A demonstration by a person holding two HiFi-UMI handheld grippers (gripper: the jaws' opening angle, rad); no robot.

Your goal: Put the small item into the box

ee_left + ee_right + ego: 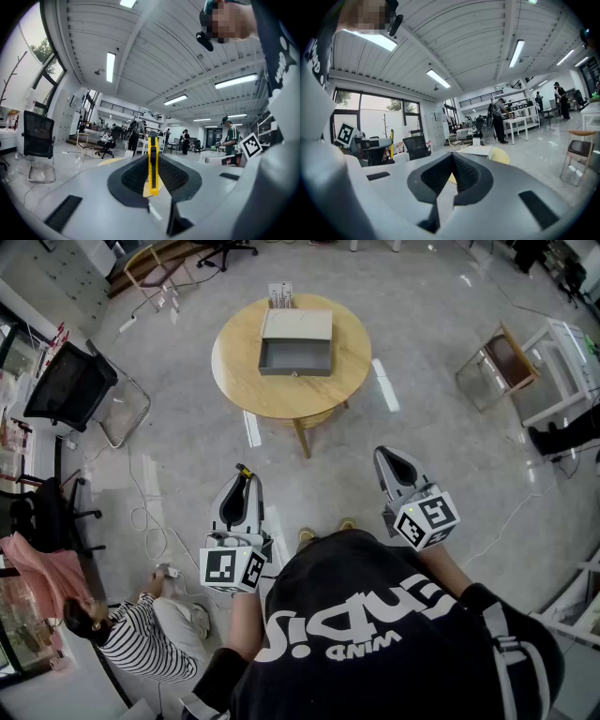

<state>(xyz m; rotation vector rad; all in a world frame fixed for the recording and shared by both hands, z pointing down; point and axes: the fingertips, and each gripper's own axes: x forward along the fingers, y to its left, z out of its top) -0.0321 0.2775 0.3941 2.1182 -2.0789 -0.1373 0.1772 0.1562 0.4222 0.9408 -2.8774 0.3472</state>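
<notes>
Yellow cutter (153, 174) pinched between left gripper (152, 157) fingers; right gripper (452, 161) fingers closed, empty.

The round desk (234, 371) is seen to be pale wood with a smooth, satin top. The box (295, 357) is finished in matt grey. The floor (422, 427) is polished and glossy. The left gripper (151, 157) and right gripper (452, 159) are moulded in matt grey plastic and lined with ribbed black pads (133, 176). The yellow cutter (153, 173) is made of shiny plastic.

One box (296, 326), one table (239, 371), one cutter (153, 164)
</notes>
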